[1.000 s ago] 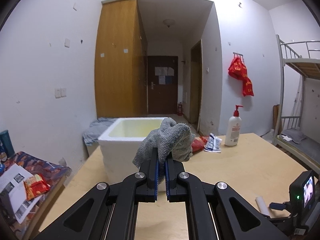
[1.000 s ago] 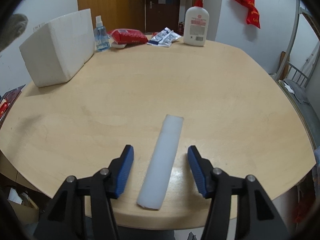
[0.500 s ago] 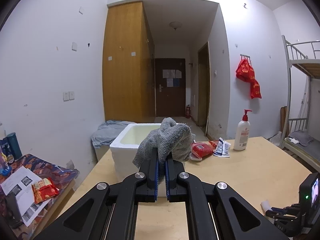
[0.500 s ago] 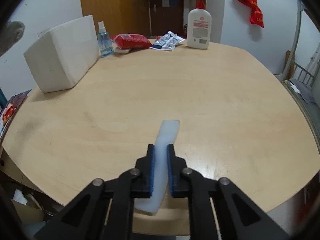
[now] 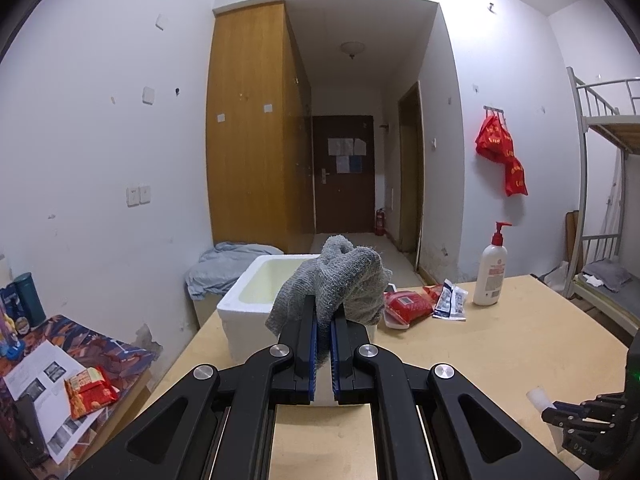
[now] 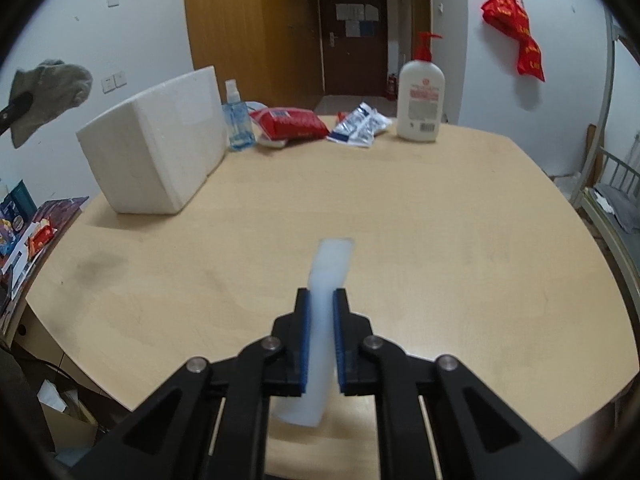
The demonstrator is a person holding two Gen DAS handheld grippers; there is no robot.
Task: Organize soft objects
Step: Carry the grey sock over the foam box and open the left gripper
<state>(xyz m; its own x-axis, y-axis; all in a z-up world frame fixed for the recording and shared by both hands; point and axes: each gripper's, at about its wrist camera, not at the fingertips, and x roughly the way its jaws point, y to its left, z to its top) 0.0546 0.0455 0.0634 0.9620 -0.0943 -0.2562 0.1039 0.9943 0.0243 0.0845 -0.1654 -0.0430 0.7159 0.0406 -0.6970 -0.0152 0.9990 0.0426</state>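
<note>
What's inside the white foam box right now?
In the left wrist view the foam box is open-topped, showing a bare pale inner wall. The grey cloth in the left gripper hides its right part and floor.

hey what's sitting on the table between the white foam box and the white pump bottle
In the right wrist view: a clear blue spray bottle beside the white foam box, then a red packet and silver sachets before the white pump bottle.
</note>
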